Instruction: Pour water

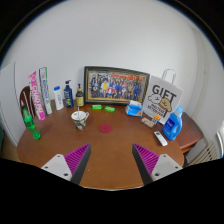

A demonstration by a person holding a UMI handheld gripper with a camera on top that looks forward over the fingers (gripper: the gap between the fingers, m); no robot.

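Gripper view: jaws [111, 160] spread wide, nothing between them, hovering over the wooden counter [110, 140]. Left to right, well beyond the jaws: green bottle [32, 124], white cup [80, 118] just ahead and slightly left, framed photo [116, 86], gift bag [160, 98], blue container [172, 127].

I've got the tool [111, 160] hovering over the brown wooden worktop [110, 140], its purple-padded fingers [75, 158] spread wide with nothing between them. Well beyond them stands a small white cup [80, 118], a green plastic bottle [31, 124] off left, a framed group photo [116, 86] behind.
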